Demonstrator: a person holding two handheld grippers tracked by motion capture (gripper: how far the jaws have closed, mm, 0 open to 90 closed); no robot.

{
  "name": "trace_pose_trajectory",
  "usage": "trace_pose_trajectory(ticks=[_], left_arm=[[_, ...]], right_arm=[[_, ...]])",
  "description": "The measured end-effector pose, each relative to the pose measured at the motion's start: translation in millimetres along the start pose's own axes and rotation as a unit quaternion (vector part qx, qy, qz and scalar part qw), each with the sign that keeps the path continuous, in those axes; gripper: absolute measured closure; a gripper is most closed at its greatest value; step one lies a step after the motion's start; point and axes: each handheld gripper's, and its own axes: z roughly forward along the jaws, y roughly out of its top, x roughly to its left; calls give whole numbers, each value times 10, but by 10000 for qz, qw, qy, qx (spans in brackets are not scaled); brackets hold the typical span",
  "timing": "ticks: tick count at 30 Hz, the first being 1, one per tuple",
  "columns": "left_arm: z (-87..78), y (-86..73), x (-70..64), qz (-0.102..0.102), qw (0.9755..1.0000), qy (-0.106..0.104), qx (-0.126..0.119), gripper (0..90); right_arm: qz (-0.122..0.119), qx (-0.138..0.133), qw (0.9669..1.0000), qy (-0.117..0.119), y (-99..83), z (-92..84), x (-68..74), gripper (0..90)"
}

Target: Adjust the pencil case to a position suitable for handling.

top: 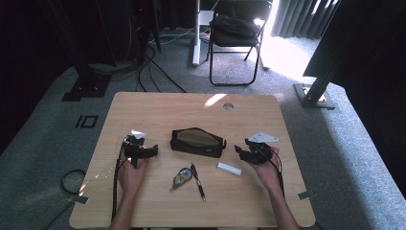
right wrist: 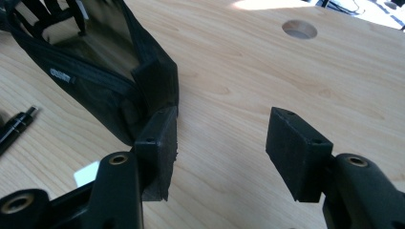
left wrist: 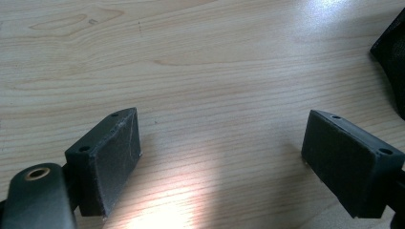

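Pouch (top: 197, 142) mid-table, left gripper (top: 154, 151) and right gripper (top: 238, 150) flanking — jaws wide, empty, bare wood between.

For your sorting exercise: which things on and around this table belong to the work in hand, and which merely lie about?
In the work:
open black fabric pencil pouch
black pen
white oblong eraser
correction-tape dispenser

Lying about:
black folding chair
floor cables

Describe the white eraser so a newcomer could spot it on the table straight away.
Start at the wooden table, then find the open black pouch at its middle. Just nearer the person and toward the right claw lies the white eraser: a small pale block, unlike the dark pen and round tape dispenser beside it.
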Motion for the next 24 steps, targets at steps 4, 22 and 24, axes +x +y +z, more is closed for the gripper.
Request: trace_pose_trajectory(ticks=[4,22,24], left_arm=[[0,0,0,1,10000,0,0,134],[0,0,0,3,10000,1,0,134],[0,0,0,0,10000,1,0,134]], right_arm=[[-51,-51,10000,30,47,11,26,441],[-233,-198,9993,229,243,113,186,443],[-258,-210,9992,241,256,119,196,444]])
